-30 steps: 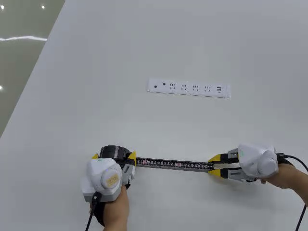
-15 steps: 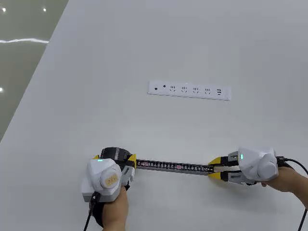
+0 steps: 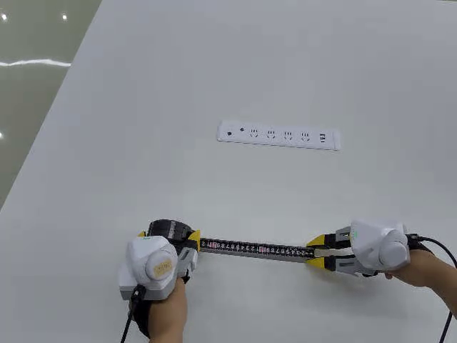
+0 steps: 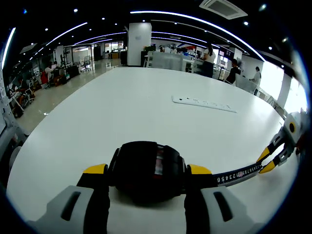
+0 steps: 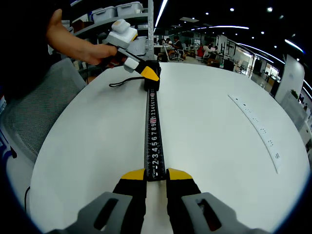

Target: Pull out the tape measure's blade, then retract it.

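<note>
- The left gripper (image 4: pixel 147 170) is clamping the black body of the tape measure (image 4: pixel 146 165) between its yellow-tipped jaws, one jaw on each side of the case.
- The tape measure is resting on the white surface (image 3: pixel 214 71), at its near edge, in front of the person's left hand.
- The blade (image 5: pixel 154 131) is lying pulled out, running straight and flat along the surface from the case to the right gripper (image 5: pixel 156 174), with its printed numbers facing up.
- The right gripper is pinching the blade's free end, with its jaws closed tight against it on both sides.
- A white power strip (image 3: pixel 278 135) is lying further back on the surface, well apart from both grippers.
</note>
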